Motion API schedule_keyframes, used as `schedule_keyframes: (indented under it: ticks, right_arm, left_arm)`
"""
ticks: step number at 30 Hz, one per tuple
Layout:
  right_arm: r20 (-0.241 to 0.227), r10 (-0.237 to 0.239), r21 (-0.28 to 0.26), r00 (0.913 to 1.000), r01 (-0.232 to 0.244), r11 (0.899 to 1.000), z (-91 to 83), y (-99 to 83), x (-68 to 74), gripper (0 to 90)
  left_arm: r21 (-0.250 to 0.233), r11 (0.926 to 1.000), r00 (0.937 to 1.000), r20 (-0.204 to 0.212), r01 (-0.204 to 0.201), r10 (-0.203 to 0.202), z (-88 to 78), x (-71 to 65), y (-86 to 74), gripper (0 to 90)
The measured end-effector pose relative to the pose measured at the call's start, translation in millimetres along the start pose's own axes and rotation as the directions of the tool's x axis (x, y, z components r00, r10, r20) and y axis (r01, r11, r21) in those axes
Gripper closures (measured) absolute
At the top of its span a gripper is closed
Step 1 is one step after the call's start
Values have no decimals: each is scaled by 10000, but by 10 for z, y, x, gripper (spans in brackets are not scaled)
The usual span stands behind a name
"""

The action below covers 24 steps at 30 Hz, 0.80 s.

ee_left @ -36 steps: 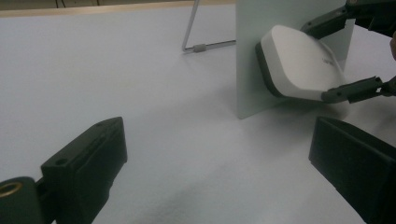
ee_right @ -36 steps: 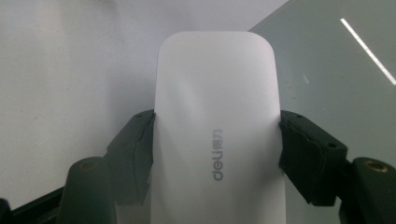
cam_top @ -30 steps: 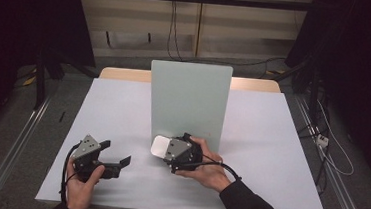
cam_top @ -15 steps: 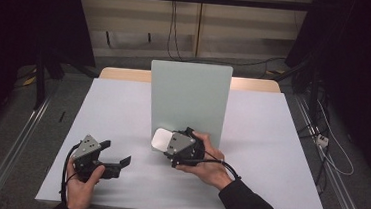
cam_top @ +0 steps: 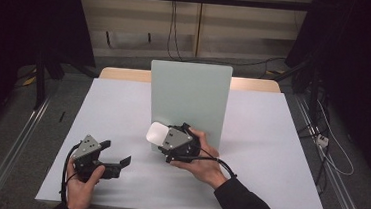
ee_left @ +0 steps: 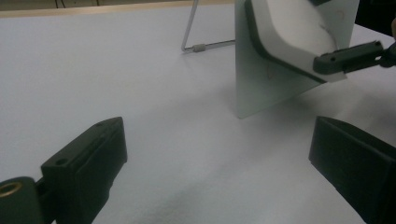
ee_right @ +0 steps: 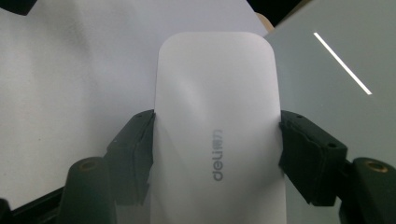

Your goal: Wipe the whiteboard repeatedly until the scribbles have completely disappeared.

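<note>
- The right gripper (cam_top: pixel 163 137) clamps a white eraser (ee_right: pixel 217 135) by its long sides, holding it against the lower left face of the upright board (cam_top: pixel 189 97).
- The left gripper (cam_top: pixel 114 155) rests on the surface (cam_top: pixel 269 156), left of the board, jaws wide and empty.
- My judgement: wiping well calls for a flat, evenly pressed eraser, without tipping the board back on its stand.

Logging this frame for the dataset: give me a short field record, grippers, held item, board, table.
left gripper: open, holds nothing, low over the table
right gripper: shut on white eraser
white eraser: rounded white block, grey "deli" print, dark underside; clamped by its two long sides
upright board: pale green, stands mid-table on a wire stand; eraser held at its lower left front
table: white top
</note>
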State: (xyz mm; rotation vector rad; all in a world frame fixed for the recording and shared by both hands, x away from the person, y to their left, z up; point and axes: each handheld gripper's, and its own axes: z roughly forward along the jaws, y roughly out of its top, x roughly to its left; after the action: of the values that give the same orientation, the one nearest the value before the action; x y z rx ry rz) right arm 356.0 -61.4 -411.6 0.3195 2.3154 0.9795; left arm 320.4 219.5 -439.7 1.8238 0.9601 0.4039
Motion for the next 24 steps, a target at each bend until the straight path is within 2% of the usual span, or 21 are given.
schedule_keyframes:
  ticks: [8, 12, 15, 18, 21, 24]
  right_arm:
    - [-412, -123, -49, 9991, 121, 9999, 218, 27, 199, 314]
    - [-657, -164, -152, 9977, 154, 9998, 297, 33, 251, 314]
    - [-758, -407, -109, 9963, 400, 9991, 352, 41, 301, 314]
    - [-783, -443, -100, 9959, 437, 9990, 360, 47, 308, 314]
    - [-590, -748, -48, 9955, 747, 9972, 352, 58, 323, 314]
    - [-357, -697, -187, 9969, 690, 9974, 302, 57, 273, 314]
  left_arm:
    - [-34, 10000, 10000, -2, 12, -12, -6, 0, 1, 42]
    - [-11, 10000, 10000, 21, -3, 3, 0, 0, 1, 42]
    - [-4, 10000, 10000, 12, -85, 85, -9, -3, 4, 42]
    - [-38, 10000, 10000, 11, 13, -13, -6, 5, 0, 42]
    - [-1, 10000, 10000, 16, -42, 42, -10, 4, 1, 42]
    - [-28, 10000, 10000, 5, -42, 42, -14, 6, 2, 42]
